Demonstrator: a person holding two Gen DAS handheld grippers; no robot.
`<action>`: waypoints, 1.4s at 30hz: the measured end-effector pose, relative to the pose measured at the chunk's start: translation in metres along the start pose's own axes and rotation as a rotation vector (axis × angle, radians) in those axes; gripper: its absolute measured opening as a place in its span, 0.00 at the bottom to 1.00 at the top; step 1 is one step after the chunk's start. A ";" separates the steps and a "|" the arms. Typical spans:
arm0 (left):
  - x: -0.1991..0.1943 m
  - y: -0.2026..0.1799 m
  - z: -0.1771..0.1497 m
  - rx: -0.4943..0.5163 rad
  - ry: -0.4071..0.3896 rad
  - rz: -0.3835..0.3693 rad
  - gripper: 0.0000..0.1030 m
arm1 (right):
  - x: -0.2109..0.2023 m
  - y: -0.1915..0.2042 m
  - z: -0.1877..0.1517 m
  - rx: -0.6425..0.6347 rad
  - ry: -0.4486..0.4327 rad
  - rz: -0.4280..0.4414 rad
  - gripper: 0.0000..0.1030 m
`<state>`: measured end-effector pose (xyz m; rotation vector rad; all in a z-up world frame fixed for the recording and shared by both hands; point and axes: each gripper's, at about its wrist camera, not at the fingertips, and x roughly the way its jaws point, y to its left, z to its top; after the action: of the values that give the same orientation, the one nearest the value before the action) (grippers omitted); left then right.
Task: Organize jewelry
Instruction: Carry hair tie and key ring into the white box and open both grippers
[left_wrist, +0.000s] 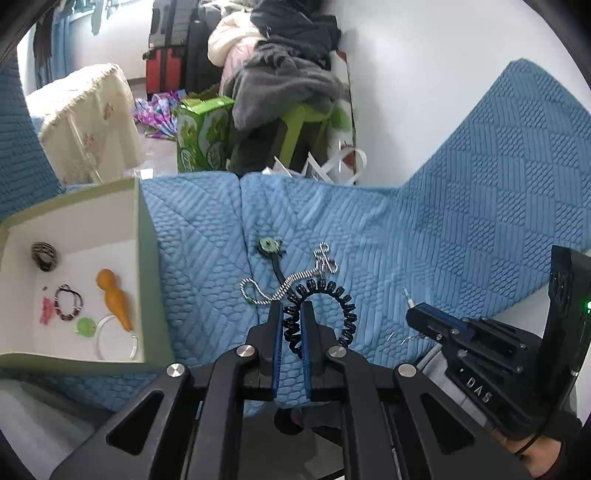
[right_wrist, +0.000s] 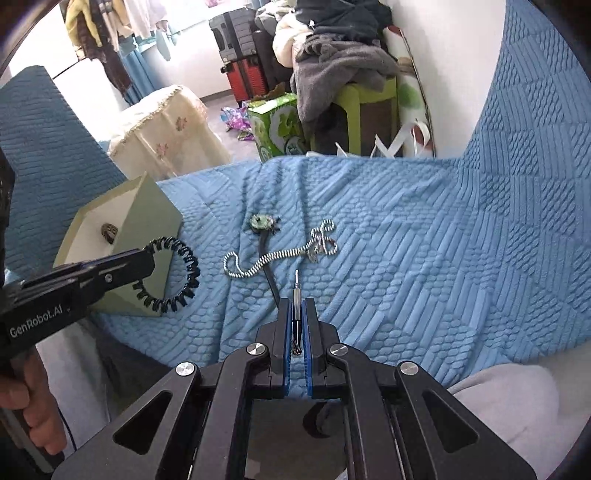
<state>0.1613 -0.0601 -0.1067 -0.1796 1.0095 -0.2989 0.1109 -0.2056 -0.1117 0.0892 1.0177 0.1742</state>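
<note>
My left gripper (left_wrist: 291, 308) is shut on a black coiled bracelet (left_wrist: 341, 306) and holds it above the blue quilted cover; it also shows in the right wrist view (right_wrist: 177, 273), next to the open box (right_wrist: 144, 221). My right gripper (right_wrist: 295, 304) is shut on a thin silver pin-like piece (right_wrist: 295, 291). A black-and-white twisted cord with a silver charm (left_wrist: 291, 282) and a green disc pendant on a black cord (left_wrist: 270, 246) lie on the cover ahead of both grippers.
The pale green box (left_wrist: 142, 236) stands at left and holds a striped bead (left_wrist: 43, 255), an orange gourd figure (left_wrist: 114, 297), a dark bracelet (left_wrist: 68, 302), a clear bangle (left_wrist: 116, 338) and small pieces. Clothes, suitcases and a green carton lie beyond the cover.
</note>
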 end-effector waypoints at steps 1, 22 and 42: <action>-0.008 0.002 0.003 0.000 -0.015 0.005 0.07 | -0.004 0.002 0.003 -0.001 -0.008 0.001 0.03; -0.154 0.063 0.081 -0.019 -0.248 0.086 0.07 | -0.100 0.110 0.111 -0.104 -0.244 0.143 0.04; -0.082 0.230 0.036 -0.214 -0.121 0.193 0.08 | 0.057 0.225 0.083 -0.274 0.028 0.237 0.04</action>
<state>0.1886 0.1847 -0.0875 -0.2884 0.9302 -0.0034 0.1874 0.0262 -0.0809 -0.0431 1.0013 0.5305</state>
